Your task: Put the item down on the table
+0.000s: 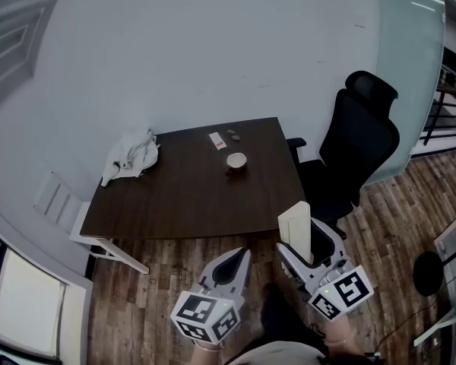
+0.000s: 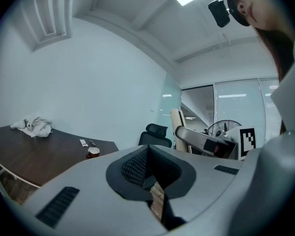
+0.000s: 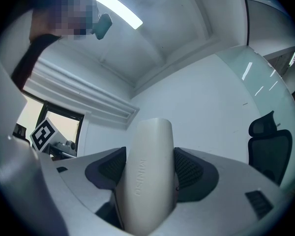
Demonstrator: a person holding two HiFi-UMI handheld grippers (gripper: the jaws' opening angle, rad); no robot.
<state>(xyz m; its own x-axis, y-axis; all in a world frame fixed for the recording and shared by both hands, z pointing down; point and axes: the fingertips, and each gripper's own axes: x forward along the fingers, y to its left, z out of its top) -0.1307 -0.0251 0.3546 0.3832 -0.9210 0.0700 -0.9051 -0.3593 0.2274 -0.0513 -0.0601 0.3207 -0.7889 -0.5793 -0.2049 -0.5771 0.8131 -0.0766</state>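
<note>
Risk of an early drop first: holds the cream case (image 1: 295, 230) well short of the desk (image 1: 182, 196), above the wooden floor, so invites a fall instead of a set-down on any easing of the grip here. Looks smooth and rounded, pinched only low on its sides, hence liable to slide or swing during the reach forward. Stands tall and narrow too, so probably topples if set on end; safer laid flat. Worth steering clear of on the way in: the cup (image 1: 236, 160) and small card (image 1: 217, 140) toward the far right of the desk, the crumpled cloth (image 1: 133, 157) at far left, and the black chair (image 1: 357, 147) just right of the desk. Right tool (image 1: 308, 249): parted only by the thickness of the case, clamped on both sides of it, case upright and poking past the tips. Left tool (image 1: 235, 263): closed up, nothing between, hanging near the right one above the floor.
</note>
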